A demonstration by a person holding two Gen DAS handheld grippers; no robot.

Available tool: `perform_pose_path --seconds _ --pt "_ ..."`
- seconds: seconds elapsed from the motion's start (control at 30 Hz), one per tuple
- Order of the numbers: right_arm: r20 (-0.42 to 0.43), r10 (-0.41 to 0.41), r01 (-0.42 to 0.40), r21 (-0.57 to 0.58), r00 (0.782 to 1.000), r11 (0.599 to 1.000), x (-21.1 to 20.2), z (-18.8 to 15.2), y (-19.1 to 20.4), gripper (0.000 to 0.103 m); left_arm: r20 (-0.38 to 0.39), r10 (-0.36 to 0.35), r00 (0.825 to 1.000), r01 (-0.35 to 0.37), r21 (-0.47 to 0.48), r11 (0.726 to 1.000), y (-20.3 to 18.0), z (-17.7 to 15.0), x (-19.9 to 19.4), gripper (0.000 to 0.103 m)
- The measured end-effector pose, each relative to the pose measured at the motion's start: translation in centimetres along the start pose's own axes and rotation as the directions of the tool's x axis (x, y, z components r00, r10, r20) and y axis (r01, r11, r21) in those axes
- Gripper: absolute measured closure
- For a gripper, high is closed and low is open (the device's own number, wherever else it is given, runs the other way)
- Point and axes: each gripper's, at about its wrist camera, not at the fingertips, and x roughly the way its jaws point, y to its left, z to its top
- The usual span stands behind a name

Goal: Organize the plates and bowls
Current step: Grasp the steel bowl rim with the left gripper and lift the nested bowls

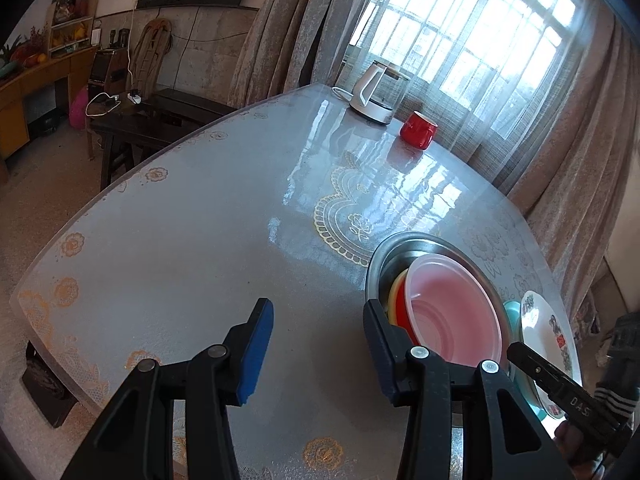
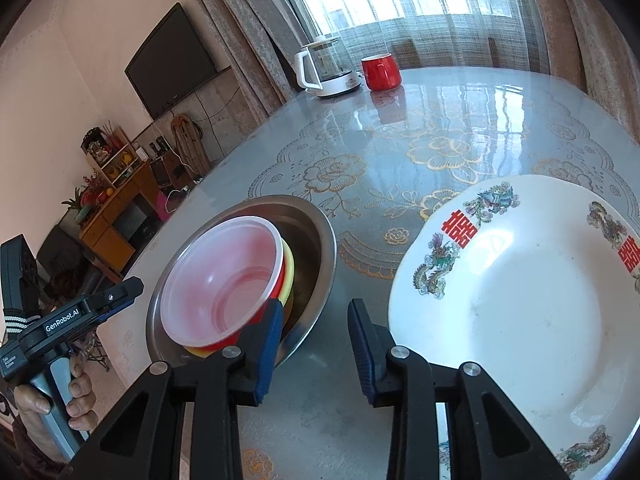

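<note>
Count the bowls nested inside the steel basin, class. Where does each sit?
3 visible: a translucent pink bowl on top, a red bowl under it, a yellow bowl lowest, all in the steel basin. More may be hidden beneath.

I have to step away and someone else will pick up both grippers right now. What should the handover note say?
Left gripper: open, empty, over the table beside the steel basin.
Right gripper: open, empty, between the basin and the white plate.
Things: clear plastic bowl nested on a red bowl and a yellow bowl, all inside the basin. The plate sits on something teal, mostly hidden.
Done: bowls stacked.
Left: the plate pile is apart from the basin; judge whether to combine.
</note>
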Motion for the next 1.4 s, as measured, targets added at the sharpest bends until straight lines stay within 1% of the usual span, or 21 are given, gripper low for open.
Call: perform_pose_path --seconds 0.1,0.2,0.23,0.33,0.57,0.7,0.9,1.03,1.13,1.4 --pt "-0.008 -0.010 0.010 -0.015 1.000 1.000 0.1 0.0 0.2 0.070 -0.017 -0.027 0.999 0.027 0.007 1.000 -0.2 -0.1 0.0 0.059" --pt "-0.031 -0.002 0.002 0.000 1.000 1.000 0.4 0.0 0.0 0.070 -0.029 -0.049 0.998 0.050 0.013 0.999 -0.4 -0.1 0.2 0.063" --pt "-0.036 0.003 -0.003 0.007 0.999 1.000 0.4 0.1 -0.1 0.070 -0.028 -0.049 0.998 0.050 0.023 0.998 -0.6 -0.1 0.2 0.065" --pt "-0.042 0.002 -0.002 -0.010 0.999 1.000 0.5 0.1 0.0 0.070 -0.025 -0.046 0.999 0.048 0.049 0.998 -1.0 -0.2 0.3 0.065" --pt "-0.048 -0.001 -0.002 -0.057 0.999 0.998 1.1 -0.1 0.8 0.070 -0.042 -0.049 0.998 0.051 0.061 0.997 -1.1 -0.1 0.9 0.065" --pt "-0.046 -0.009 0.006 -0.056 0.999 0.998 1.3 0.0 0.7 0.070 -0.038 -0.042 0.998 0.045 0.097 0.994 -1.8 0.2 1.0 0.068" --pt "-0.047 -0.013 0.010 -0.054 0.999 0.999 1.2 0.1 0.7 0.070 -0.056 -0.033 0.998 0.040 0.121 0.992 -2.5 0.6 1.9 0.073" --pt "-0.049 -0.020 0.017 -0.062 0.999 0.998 1.3 0.2 0.9 0.070 -0.064 -0.013 0.998 0.022 0.142 0.990 -2.8 0.7 2.5 0.076" --pt "-0.050 -0.035 0.032 -0.078 0.998 0.996 1.5 0.3 1.1 0.070 -0.067 0.002 0.998 0.009 0.158 0.987 -3.2 0.8 3.1 0.076" --pt "-0.057 -0.066 0.060 -0.111 0.996 0.992 2.1 0.8 1.3 0.070 -0.094 -0.007 0.996 0.021 0.157 0.987 -3.0 0.9 4.2 0.076"
